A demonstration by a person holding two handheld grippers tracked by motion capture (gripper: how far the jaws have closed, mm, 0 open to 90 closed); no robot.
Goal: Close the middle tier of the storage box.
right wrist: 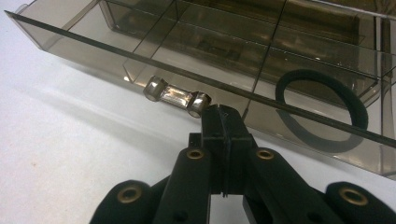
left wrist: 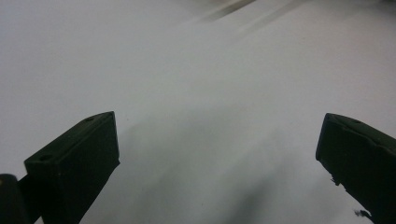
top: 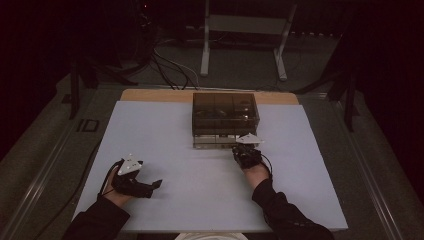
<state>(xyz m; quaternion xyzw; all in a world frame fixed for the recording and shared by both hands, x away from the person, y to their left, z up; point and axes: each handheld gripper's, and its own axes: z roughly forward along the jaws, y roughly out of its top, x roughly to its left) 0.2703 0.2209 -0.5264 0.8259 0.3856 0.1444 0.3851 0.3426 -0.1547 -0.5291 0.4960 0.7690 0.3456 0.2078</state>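
A: What is the right gripper [right wrist: 223,122] doing?

B: Its jaws are pressed together with nothing between them, tips right by the shiny handle [right wrist: 176,97] of the see-through drawer [right wrist: 154,60]. A black hair band [right wrist: 322,108] lies inside.

A: And next?

B: Maybe push the drawer shut, I can't be sure. The left gripper [left wrist: 219,158] waits wide open and holds nothing.

The left gripper [top: 156,184], jaws spread wide, is being held low and pointed rightward in the left hand [top: 117,187], while the right gripper [right wrist: 223,122], jaws pressed together, is being held pointing forward in the right hand [top: 256,172], both dark-sleeved forearms being extended from below.
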